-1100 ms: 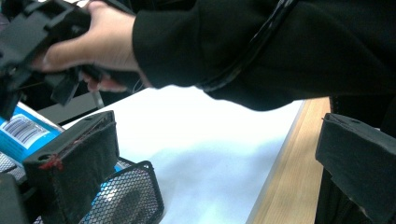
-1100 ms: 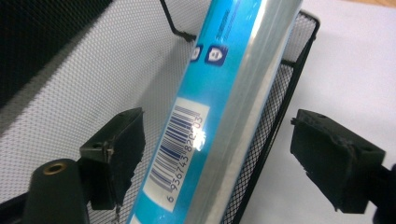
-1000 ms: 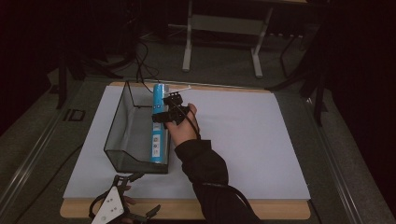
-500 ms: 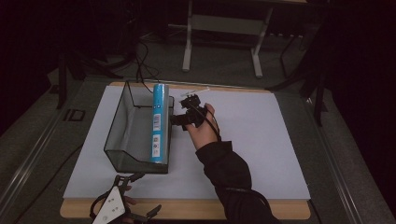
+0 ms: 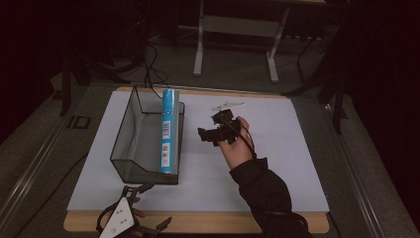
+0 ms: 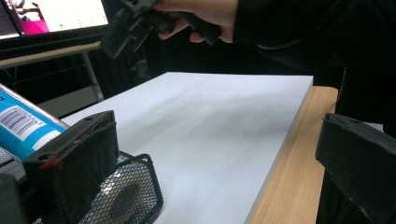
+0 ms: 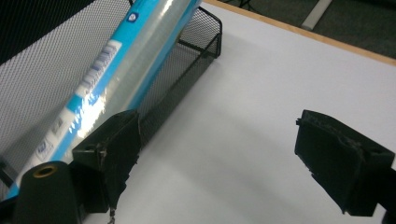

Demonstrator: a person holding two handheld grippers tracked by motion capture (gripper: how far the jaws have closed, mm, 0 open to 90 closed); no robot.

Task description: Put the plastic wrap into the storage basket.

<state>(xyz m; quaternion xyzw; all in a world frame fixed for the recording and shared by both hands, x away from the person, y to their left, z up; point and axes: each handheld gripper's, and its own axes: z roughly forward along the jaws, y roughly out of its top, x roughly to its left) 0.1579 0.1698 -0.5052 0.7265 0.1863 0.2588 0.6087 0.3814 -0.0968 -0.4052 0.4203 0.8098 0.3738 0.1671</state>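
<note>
Right tool [image 5: 212, 130] moved off roll [image 5: 168, 130], jaws wide, empty | left tool [image 6: 215, 177] view: wide, empty

We see a wooden tabletop [image 5: 208, 222] covered almost fully by a white sheet [image 5: 277, 163], wood exposed along its edges. A black mesh tray [image 5: 130, 148] stands directly on the sheet's left part; the sheet right of the tray lies bare.

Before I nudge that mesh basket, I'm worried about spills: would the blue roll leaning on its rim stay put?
Probably not. The blue roll is a smooth, glossy cylinder lying along the mesh basket rim, so it could roll or slide off. It looks stiff, so it should move as one piece.
</note>
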